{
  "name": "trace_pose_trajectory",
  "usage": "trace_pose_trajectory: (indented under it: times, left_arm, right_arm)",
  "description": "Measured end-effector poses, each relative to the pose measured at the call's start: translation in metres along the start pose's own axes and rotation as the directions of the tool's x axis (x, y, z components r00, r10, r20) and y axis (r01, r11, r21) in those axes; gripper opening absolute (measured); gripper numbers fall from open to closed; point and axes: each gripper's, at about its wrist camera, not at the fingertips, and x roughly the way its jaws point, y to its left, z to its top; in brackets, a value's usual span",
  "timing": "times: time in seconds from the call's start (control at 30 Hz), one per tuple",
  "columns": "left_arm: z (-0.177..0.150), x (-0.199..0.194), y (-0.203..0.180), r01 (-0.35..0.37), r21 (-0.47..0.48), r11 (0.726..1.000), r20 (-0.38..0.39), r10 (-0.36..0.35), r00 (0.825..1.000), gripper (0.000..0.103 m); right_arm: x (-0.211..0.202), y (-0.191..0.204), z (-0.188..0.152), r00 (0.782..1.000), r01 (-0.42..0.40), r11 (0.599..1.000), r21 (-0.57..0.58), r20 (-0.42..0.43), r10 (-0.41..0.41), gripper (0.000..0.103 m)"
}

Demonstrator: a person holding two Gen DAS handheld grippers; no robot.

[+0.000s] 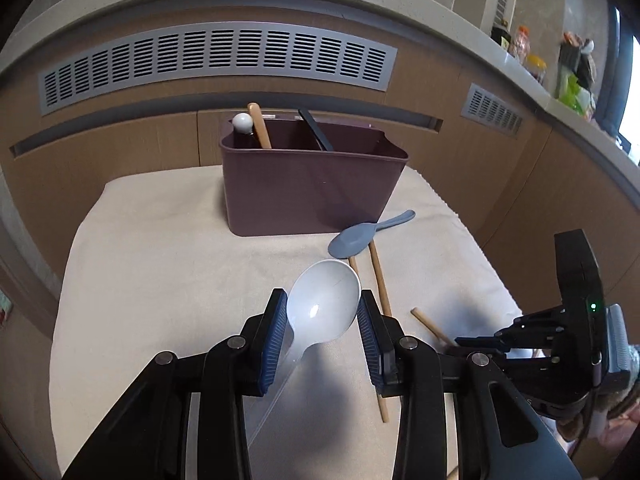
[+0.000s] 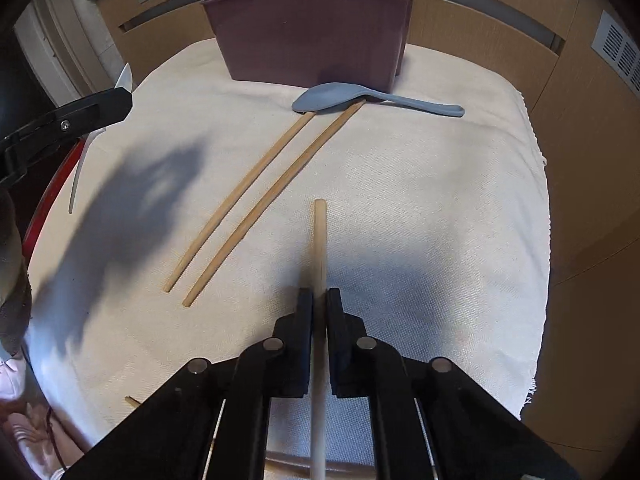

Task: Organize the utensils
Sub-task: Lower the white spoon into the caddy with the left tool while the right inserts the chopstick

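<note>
Mauve plastic utensil caddy point(image 1: 312, 196) stands at upper centre of the left wrist view, at the far side of the cream cloth-covered table point(image 1: 160, 280). It has compartments: the left one holds a tan wooden handle point(image 1: 260, 126) & a white round-knobbed utensil point(image 1: 243, 122); a black flat handle point(image 1: 316, 130) leans along the divider, which compartment I can't tell.

Left gripper point(image 1: 323, 308) pinches the white plastic spoon point(image 1: 324, 300), pads against the bowl's sides, handle running down-left betw. the fingers. Spoon looks lifted off the cloth, though the fisheye makes that hard to judge.

Right gripper point(image 2: 320, 300) is pressed together on a pale wooden chopstick point(image 2: 320, 240), whose tip points toward frame centre.

Grey-blue plastic spoon point(image 2: 360, 98) lies just in front of the caddy, bowl resting over the far ends of two loose wooden chopsticks point(image 2: 256, 200), which run diagonally to lower left. Cloth right of the held chopstick is bare up to the frayed edge point(image 2: 536, 320); wood-panel wall w/ grey vent grilles point(image 1: 216, 60) rises behind the caddy.
</note>
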Motion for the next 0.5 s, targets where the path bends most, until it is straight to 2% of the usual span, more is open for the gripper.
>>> trace_pose_trajectory:
  times: [0.13,0.27,0.4,0.5]
  left_arm:
    - [-0.001,-0.002,0.000,0.019,-0.039,0.999,0.019,-0.018,1.000,0.037]
    - [0.006,-0.022,-0.004,0.019,-0.037,0.999,0.076,-0.017,0.997,0.037]
    - [0.022,-0.047,-0.013,0.048,-0.037,0.998,0.142,-0.042,0.989,0.037]
    - [0.051,-0.069,-0.023,0.092,-0.025,0.995,0.206,-0.085,0.975,0.037]
  right_arm:
    - [-0.028,0.002,-0.004,0.995,-0.008,1.000,0.022,0.102,0.005,0.006]
    - [-0.064,0.004,-0.002,0.974,-0.019,0.999,0.035,0.226,0.010,0.006]
    - [-0.098,0.006,0.012,0.936,-0.035,0.998,0.055,0.352,0.013,0.006]
    - [-0.132,0.008,0.032,0.888,-0.025,0.998,0.054,0.460,-0.003,0.006]
